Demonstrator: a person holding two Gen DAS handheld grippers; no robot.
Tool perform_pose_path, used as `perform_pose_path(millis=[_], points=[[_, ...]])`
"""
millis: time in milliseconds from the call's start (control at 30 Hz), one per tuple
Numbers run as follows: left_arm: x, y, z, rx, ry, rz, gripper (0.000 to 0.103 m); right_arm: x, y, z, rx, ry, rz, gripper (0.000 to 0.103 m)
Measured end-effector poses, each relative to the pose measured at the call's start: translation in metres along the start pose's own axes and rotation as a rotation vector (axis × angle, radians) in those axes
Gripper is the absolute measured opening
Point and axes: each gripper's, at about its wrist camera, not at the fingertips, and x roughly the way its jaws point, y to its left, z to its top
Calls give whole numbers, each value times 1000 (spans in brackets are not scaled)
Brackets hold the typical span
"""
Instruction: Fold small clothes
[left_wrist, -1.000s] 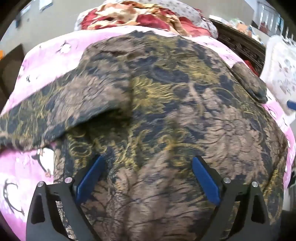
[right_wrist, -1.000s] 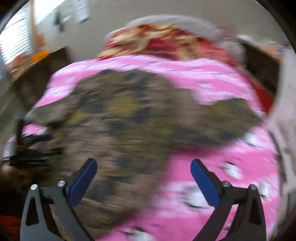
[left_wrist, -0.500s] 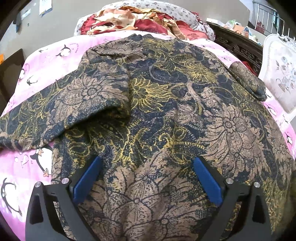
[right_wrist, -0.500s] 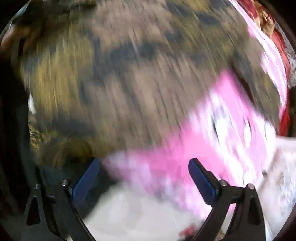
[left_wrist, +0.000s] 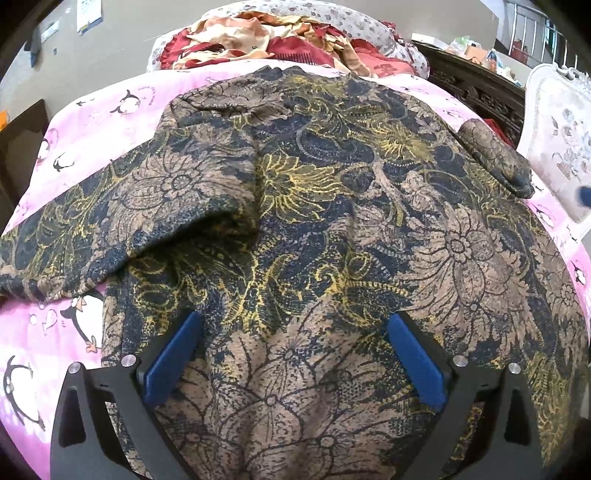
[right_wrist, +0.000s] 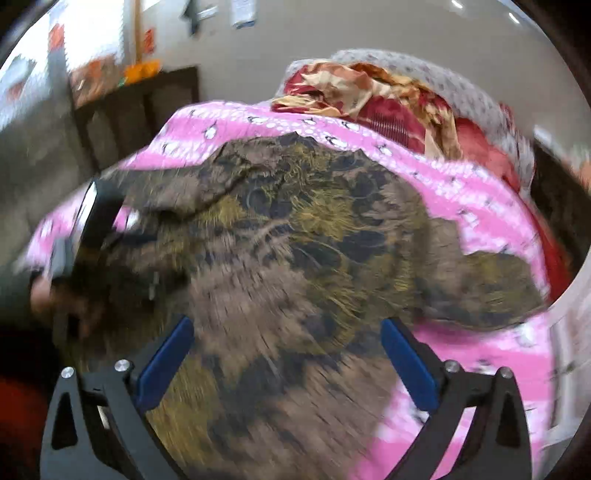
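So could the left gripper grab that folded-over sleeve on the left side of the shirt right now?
Probably yes. The left gripper is open over the shirt, and nothing lies between it and the folded sleeve.

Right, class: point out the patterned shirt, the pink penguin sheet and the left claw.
patterned shirt (left_wrist: 314, 206), left wrist view, middle of its front.
pink penguin sheet (left_wrist: 48, 332), left wrist view, bare patch beside the shirt.
left claw (left_wrist: 293, 356), left wrist view, midway between its blue fingertips.

a bed (left_wrist: 122, 122) in a pink penguin-print sheet carries a spread brown floral shirt (left_wrist: 314, 221) and, at its far end, crumpled red bedding (left_wrist: 280, 40).
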Motion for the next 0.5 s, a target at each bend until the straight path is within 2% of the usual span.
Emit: perform_pose_path(millis=[100,133,200,300,367,500], points=[[1,-2,1,15,15,20,87,42,-3,3,105,11,-189,103],[2,-1,2,20,14,25,87,51,-3,-2,124,9,-212,103],[2,-2,3,32,14,40,87,74,-14,-14,198,29,-183,103],[4,-2,4,39,16,48,87,104,-25,-32,260,131,-216,103],[4,-2,2,31,-4,37,88,102,-22,-36,250,94,-226,103],[5,-2,-1,28,-26,32,88,106,-17,-38,246,83,-257,103]])
